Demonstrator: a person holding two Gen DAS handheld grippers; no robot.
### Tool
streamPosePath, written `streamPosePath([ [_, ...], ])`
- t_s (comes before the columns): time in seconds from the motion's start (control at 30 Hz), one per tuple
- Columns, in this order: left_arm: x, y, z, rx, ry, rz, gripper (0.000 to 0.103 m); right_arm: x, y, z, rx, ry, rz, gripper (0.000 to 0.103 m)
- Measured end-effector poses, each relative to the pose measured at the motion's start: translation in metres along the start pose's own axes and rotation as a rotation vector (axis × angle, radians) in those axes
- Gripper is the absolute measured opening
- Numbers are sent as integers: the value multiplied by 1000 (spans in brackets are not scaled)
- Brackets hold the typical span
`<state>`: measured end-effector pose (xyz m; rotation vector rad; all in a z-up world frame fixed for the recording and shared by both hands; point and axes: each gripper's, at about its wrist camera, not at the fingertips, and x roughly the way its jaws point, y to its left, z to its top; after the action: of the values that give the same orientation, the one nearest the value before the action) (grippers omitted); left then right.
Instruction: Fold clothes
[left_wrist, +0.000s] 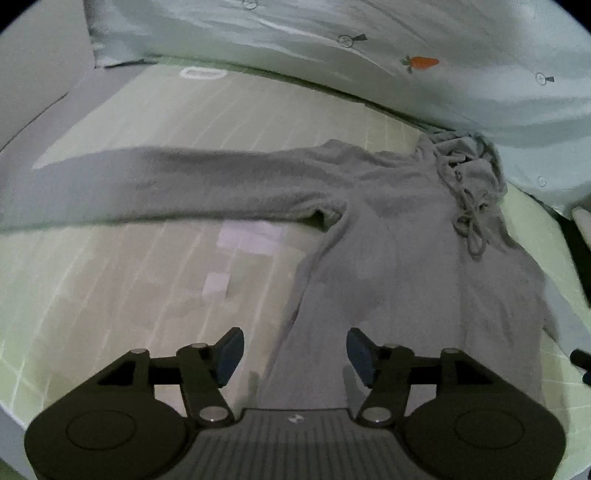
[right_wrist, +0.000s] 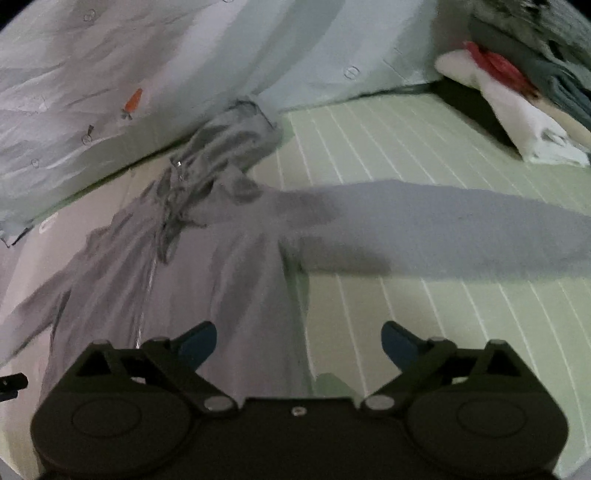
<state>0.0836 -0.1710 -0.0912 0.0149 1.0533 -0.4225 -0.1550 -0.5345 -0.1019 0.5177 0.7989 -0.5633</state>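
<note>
Item: grey hoodie (left_wrist: 388, 229), spread flat on the bed (left_wrist: 110, 295), sleeves out, no fold made; your left claw (left_wrist: 295, 356) and right claw (right_wrist: 299, 347) gape empty above its hem

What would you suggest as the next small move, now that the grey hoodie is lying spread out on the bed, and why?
Probably close the left gripper on the outstretched sleeve and fold it across the hoodie body: both sleeves lie spread sideways, and both grippers, including the right gripper, are open and empty.
</note>
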Motion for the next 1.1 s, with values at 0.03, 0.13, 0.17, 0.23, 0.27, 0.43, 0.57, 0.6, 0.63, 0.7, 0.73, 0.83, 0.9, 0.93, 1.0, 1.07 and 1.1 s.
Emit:
streamPosePath([
  [0.03, 2, -2, 4, 0, -3, 1, 63, 3, 1, 6, 4, -4, 12, 97],
  [0.13, 11, -3, 20, -6, -10, 13, 64, 21, 5, 29, 24, -12, 52, 90],
  [0.17, 15, -3, 26, -10, -11, 18, 64, 28, 7, 39, 30, -13, 63, 86],
  [0.23, 24, -1, 38, -22, -11, 27, 64, 46, 10, 58, 41, -19, 79, 70],
  [0.27, 30, 0, 45, -28, -9, 30, 64, 56, 11, 68, 44, -21, 89, 63],
  [0.43, 65, 6, 77, -58, 0, 59, 64, 124, 18, 126, 65, -20, 107, 53],
  [0.57, 97, 12, 101, -101, 24, 102, 64, 182, 28, 169, 89, -33, 108, 70],
  [0.6, 104, 14, 106, -108, 31, 113, 64, 196, 31, 178, 81, -43, 98, 74],
  [0.63, 111, 15, 111, -109, 35, 123, 64, 210, 34, 187, 73, -52, 87, 74],
  [0.7, 120, 15, 118, -95, 29, 143, 68, 236, 41, 203, 44, -51, 38, 74],
  [0.73, 123, 14, 121, -82, 19, 156, 70, 247, 44, 210, 24, -53, 13, 73],
  [0.83, 129, 13, 126, -65, 11, 178, 75, 275, 55, 233, -81, -67, -30, 58],
  [0.9, 132, 12, 126, -52, 5, 183, 79, 291, 65, 249, -177, -72, -45, 38],
  [0.93, 134, 10, 125, -40, 3, 187, 81, 297, 70, 258, -219, -77, -42, 24],
  [1.0, 136, 9, 124, -15, 4, 193, 85, 305, 81, 279, -303, -125, -122, 7],
  [1.07, 140, 6, 123, 14, 5, 203, 89, 308, 84, 305, -335, -196, -200, 8],
  [1.1, 141, 5, 123, 24, 5, 206, 90, 306, 78, 321, -257, -204, -165, 8],
])
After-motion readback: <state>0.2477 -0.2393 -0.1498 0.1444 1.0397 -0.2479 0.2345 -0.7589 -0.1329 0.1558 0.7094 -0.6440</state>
